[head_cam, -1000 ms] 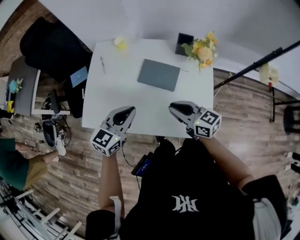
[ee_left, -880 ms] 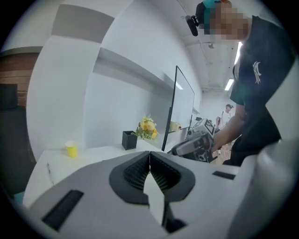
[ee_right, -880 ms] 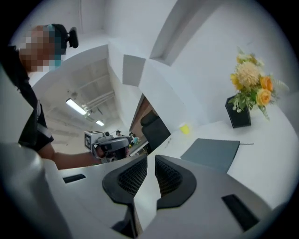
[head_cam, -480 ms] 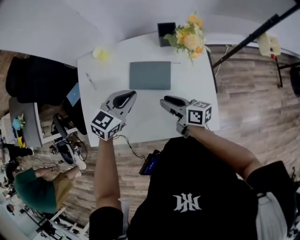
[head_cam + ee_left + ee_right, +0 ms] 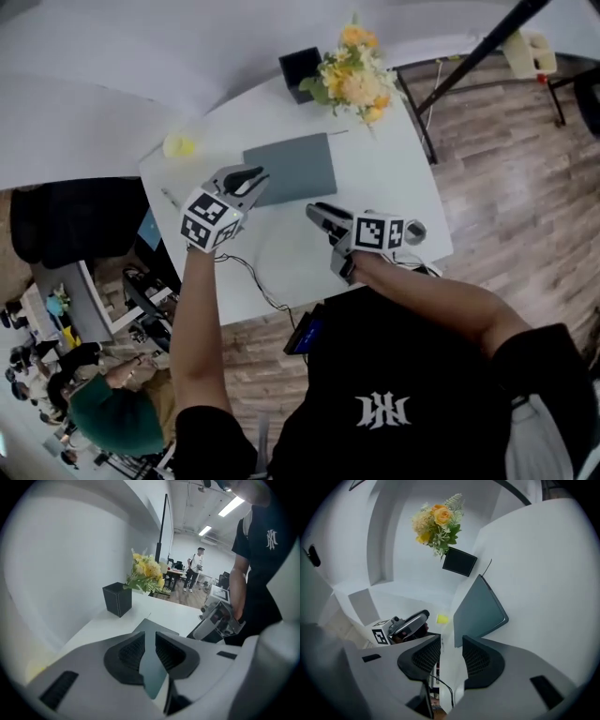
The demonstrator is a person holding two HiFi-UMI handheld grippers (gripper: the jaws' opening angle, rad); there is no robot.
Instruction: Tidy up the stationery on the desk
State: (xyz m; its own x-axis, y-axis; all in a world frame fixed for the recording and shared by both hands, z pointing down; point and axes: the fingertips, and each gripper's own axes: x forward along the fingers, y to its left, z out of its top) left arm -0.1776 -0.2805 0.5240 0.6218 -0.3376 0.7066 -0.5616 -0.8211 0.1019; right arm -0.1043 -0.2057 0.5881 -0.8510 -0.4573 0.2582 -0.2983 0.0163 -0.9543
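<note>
Head view: downtilted left hand-held gripper (image 5: 255, 175), just-opened, empty

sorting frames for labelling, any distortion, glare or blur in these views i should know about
Head view: wide-angle bend curves the edges of the white desk, its top bright and nearly featureless. Left gripper view: dark round vignette, ceiling lights flare at top right. Right gripper view: same vignette, scene tilted sideways, flowers sharp.
</note>
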